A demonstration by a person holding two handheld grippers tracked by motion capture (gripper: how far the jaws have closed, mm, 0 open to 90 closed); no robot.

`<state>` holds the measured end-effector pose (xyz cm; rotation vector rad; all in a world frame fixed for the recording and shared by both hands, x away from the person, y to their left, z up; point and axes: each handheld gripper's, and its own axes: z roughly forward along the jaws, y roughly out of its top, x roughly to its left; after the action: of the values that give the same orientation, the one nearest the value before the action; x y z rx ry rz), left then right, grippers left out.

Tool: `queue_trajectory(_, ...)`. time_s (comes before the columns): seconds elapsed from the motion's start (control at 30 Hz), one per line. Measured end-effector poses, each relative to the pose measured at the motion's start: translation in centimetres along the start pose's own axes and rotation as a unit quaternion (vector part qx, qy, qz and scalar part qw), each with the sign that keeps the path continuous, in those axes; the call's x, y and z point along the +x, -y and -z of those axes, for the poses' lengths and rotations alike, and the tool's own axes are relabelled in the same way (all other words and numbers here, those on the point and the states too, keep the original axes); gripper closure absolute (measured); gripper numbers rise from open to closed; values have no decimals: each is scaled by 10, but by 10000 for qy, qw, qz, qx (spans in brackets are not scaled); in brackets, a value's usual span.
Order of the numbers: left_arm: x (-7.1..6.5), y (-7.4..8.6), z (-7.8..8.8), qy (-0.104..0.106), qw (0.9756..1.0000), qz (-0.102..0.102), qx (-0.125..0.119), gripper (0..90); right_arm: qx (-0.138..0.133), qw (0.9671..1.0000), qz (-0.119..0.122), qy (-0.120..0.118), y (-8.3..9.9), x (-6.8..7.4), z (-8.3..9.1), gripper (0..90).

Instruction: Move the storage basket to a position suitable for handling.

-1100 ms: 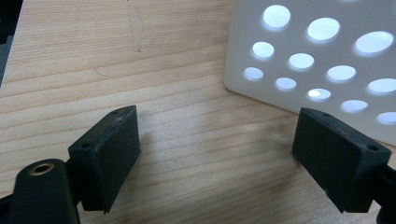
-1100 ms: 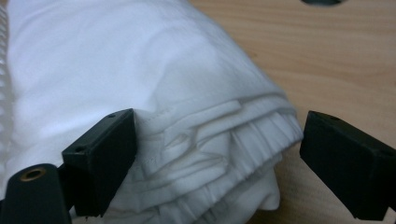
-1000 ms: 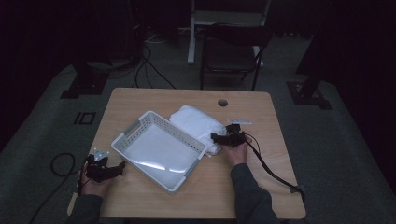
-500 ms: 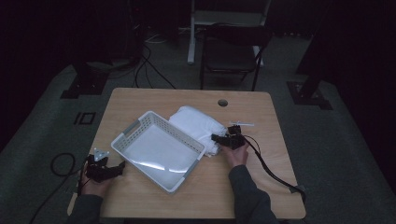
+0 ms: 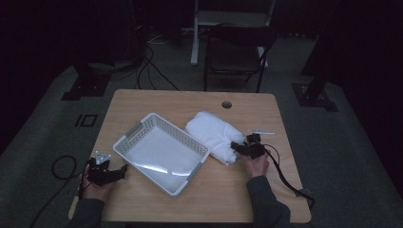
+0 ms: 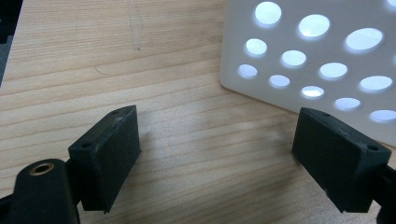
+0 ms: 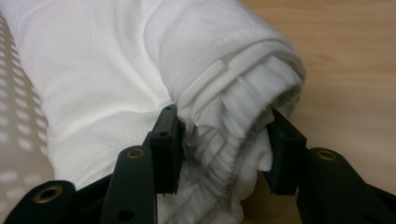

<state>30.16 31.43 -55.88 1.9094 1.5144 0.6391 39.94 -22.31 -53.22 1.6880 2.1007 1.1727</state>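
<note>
Table [image 5: 142, 102] — basket [image 5: 161, 152], cloth [image 5: 211, 133].

One wooden table [image 5: 157, 102] stands in the room. On it sits one white basket [image 5: 142, 127] with a perforated wall, one bundle of white cloth [image 5: 211, 133] and one small pale stick-like thing [image 5: 262, 131], too small to tell what it is. The tabletop has one round hole [image 5: 226, 104]. There are two grippers, the left gripper [image 5: 110, 174] and the right gripper [image 5: 240, 148], each held in one of two hands. Behind the table stands one dark chair [image 5: 235, 52].
</note>
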Motion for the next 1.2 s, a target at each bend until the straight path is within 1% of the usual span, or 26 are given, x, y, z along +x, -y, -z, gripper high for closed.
queue_trajectory(0.03,0,0,0,0,10000,0,0,147,12,10000,-10,26,3,-3,5,548)
queue_trajectory(0.07,0,0,0,0,10000,0,0,148,12,10000,-10,26,3,-3,5,548)
queue_trajectory(0.13,0,0,0,-2,10000,3,-1,148,39,9999,-31,88,9,-9,16,547)
queue_trajectory(0.17,0,0,0,-2,10000,2,0,148,77,9999,-79,105,16,-14,27,545)
queue_trajectory(0.2,0,0,0,-5,10000,5,-2,148,77,9999,-79,105,16,-14,27,545)
queue_trajectory(0.23,0,0,0,-6,10000,6,-2,148,82,9999,-58,127,20,-16,32,544)
queue_trajectory(0.27,0,0,0,-7,10000,8,-3,148,112,9998,-66,130,28,-19,42,543)
queue_trajectory(0.3,0,0,0,-9,10000,9,-4,148,112,9998,-66,130,28,-19,42,543)
queue_trajectory(0.33,0,0,0,-10,10000,7,0,149,133,9998,-66,136,36,-21,52,542)
queue_trajectory(0.37,0,0,1,-22,10000,10,15,162,139,9998,-89,132,40,-22,56,541)
queue_trajectory(0.4,0,0,1,-42,10000,23,25,162,139,9998,-89,132,40,-22,56,541)
queue_trajectory(0.43,1,0,2,-56,10000,66,31,187,135,9998,-97,126,44,-23,60,539)
queue_trajectory(0.5,5,-1,5,42,9996,270,32,252,133,9997,-147,118,54,-25,71,529)
queue_trajectory(0.53,7,-1,7,101,9992,375,23,252,133,9997,-147,118,54,-25,71,529)
queue_trajectory(0.6,10,-2,13,120,9987,478,-83,286,85,9999,-100,76,58,-25,75,487)
queue_trajectory(0.63,11,-3,17,91,9986,498,-165,287,-33,10000,-14,-4,60,-26,78,413)
queue_trajectory(0.67,12,-5,22,66,9985,491,-248,287,-33,10000,-14,-4,60,-26,78,413)
queue_trajectory(0.83,20,-19,50,-91,9962,507,-705,327,-268,9995,162,61,57,-25,85,287)
queue_trajectory(0.9,23,-27,60,-115,9954,437,-845,344,-356,9986,329,202,56,-24,89,254)
queue_trajectory(0.93,23,-33,65,-145,9951,388,-901,352,-504,9971,480,295,53,-22,95,250)
queue_trajectory(0.97,23,-39,68,-137,9949,319,-949,352,-504,9971,480,295,53,-22,95,250)
queue_trajectory(1.03,21,-53,72,-86,9946,156,-1027,383,-679,9958,553,281,50,-21,101,232)
queue_trajectory(1.07,19,-62,71,-51,9945,58,-1043,401,-774,9940,697,337,45,-19,104,218)
queue_trajectory(1.1,16,-70,69,-11,9947,-55,-1024,401,-774,9940,697,337,45,-19,104,218)
queue_trajectory(1.13,13,-79,66,39,9951,-169,-974,415,-807,9931,778,343,40,-18,102,210)
queue_trajectory(1.2,8,-96,53,93,9957,-399,-830,423,-819,9927,815,344,37,-18,101,209)
